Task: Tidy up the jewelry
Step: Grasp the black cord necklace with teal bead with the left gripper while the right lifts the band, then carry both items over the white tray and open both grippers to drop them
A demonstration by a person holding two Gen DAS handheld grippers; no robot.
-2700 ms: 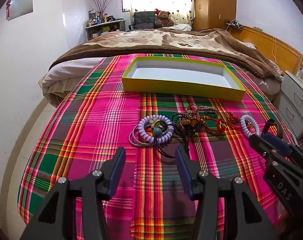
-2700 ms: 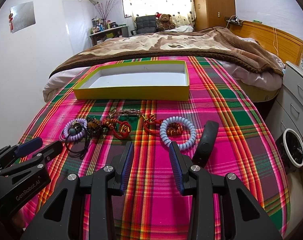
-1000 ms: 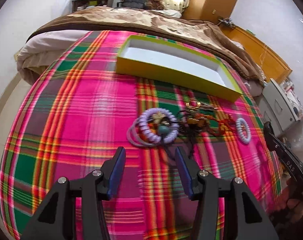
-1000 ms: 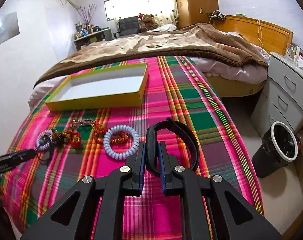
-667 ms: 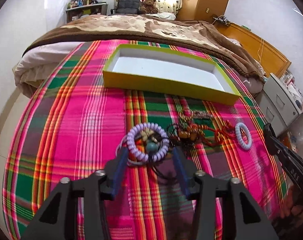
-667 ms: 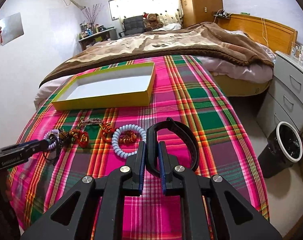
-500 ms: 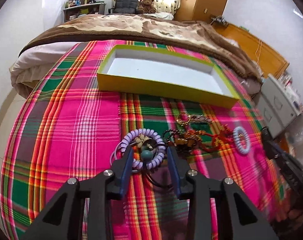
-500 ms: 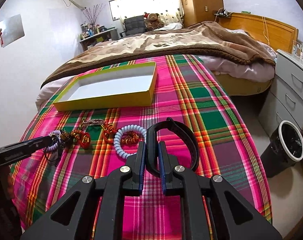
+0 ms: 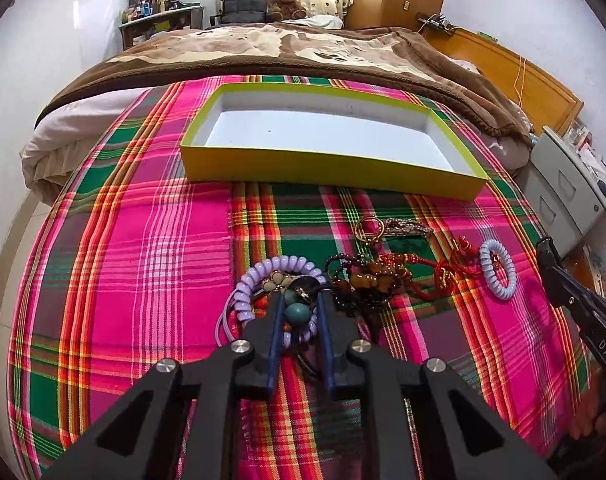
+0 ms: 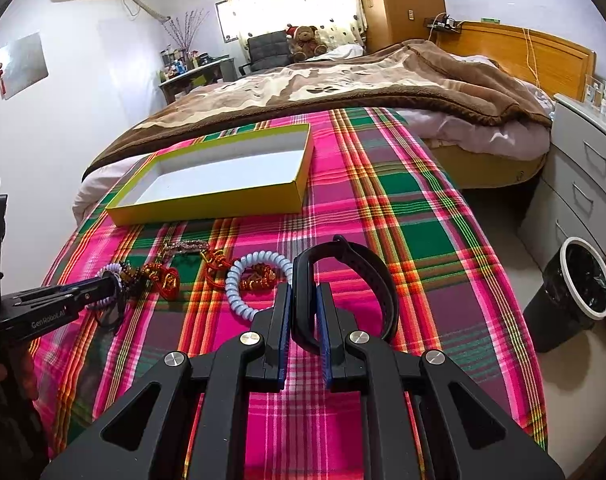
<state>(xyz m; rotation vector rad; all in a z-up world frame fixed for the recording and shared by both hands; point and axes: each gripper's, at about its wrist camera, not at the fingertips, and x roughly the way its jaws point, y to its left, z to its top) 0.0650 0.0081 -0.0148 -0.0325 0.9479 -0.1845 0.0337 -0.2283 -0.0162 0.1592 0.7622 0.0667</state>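
A yellow box (image 9: 323,168) with a white inside lies open on the plaid cloth; it also shows in the right wrist view (image 10: 207,202). My left gripper (image 9: 299,300) is closed around the purple coil bracelet (image 9: 259,276) and its teal bead charm (image 9: 297,313), down on the cloth. Brown beads (image 9: 367,278), a red knot cord (image 9: 439,276) and a pale blue coil bracelet (image 9: 497,274) lie to its right. My right gripper (image 10: 303,292) is shut on a black wristband (image 10: 367,276), held above the cloth.
A gold ring with a chain (image 9: 383,228) lies in front of the box. A brown blanket (image 9: 283,52) covers the bed behind. Grey drawers (image 10: 583,168) and a black bin (image 10: 575,288) stand right of the bed.
My left gripper has dropped forward onto the purple coil bracelet and closed around it. My right gripper closed on the black wristband and lifted it.
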